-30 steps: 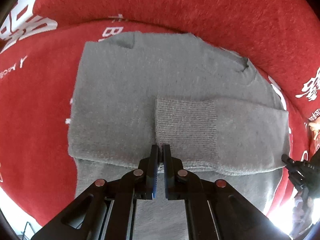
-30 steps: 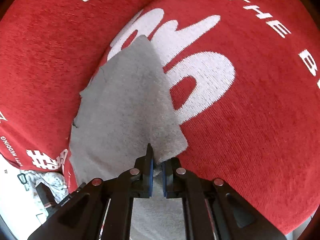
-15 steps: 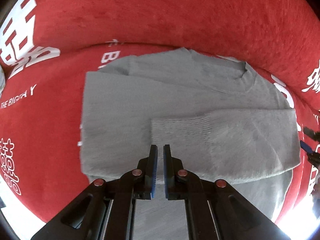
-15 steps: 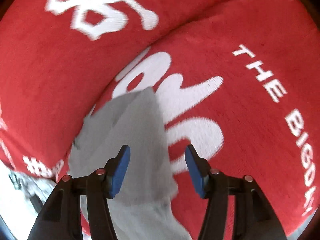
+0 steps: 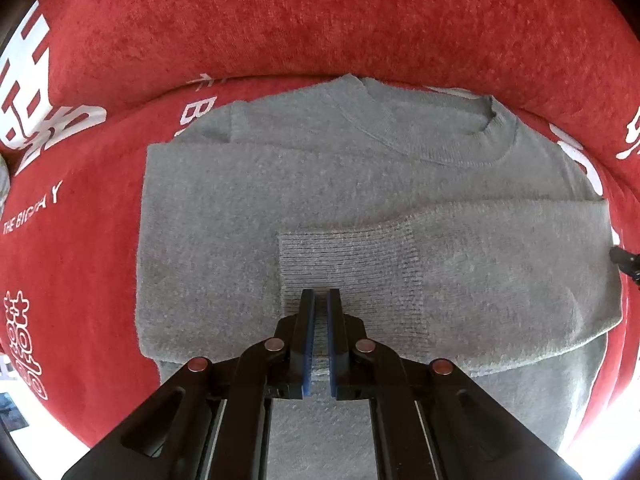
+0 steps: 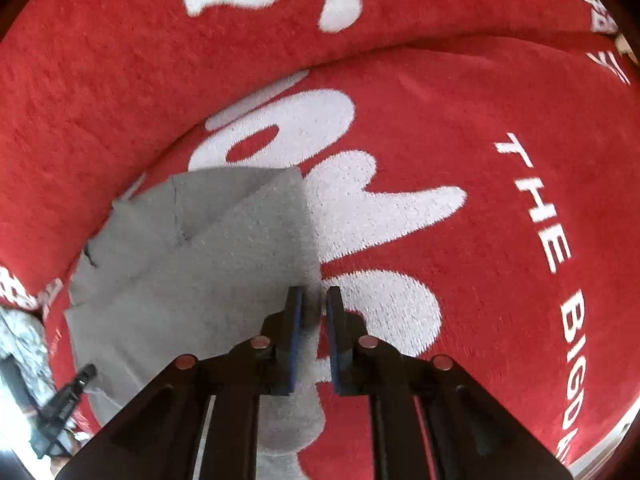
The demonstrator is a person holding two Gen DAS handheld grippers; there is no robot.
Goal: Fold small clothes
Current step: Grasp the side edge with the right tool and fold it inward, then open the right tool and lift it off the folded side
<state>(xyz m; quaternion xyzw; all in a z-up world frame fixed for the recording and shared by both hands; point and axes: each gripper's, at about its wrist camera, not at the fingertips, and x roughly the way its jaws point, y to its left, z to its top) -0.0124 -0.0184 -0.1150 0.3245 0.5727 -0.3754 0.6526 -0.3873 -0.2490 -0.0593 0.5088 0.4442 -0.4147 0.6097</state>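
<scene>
- A red cover (image 5: 80, 264), nubbly like terry and printed with white letters and characters, spreads over a cushioned seat and its rounded back; it fills both views.
- A grey sweater (image 5: 248, 208) of soft, fuzzy knit lies flat on the seat of that cover, its round ribbed neckline (image 5: 440, 152) toward the backrest.
- One sleeve (image 5: 500, 272) is folded across the body from the right side of the left wrist view; its ribbed cuff (image 5: 348, 264) forms a darker rectangle near the middle of the garment.
- The left gripper (image 5: 321, 300) points straight down at the sweater, black arms with blue pads. Its jaws are drawn together with only a thin slit between them, the tips at the near edge of the cuff. Whether any knit is pinched between them cannot be told.
- At the right edge of that view a small dark part of the other tool (image 5: 624, 260) shows just beside the sleeve's fold.
- In the right wrist view the sweater's right edge (image 6: 224, 264) lies over a large white printed shape, with a diagonal crease running through the grey cloth.
- The right gripper (image 6: 314, 300) points steeply down at that edge. Its jaws have just been closing, and a fold of the grey knit stands between the blue pads, which clamp on it.
- At the lower left of this view, a patterned grey-white cloth (image 6: 20, 336) lies off the cover's edge.
</scene>
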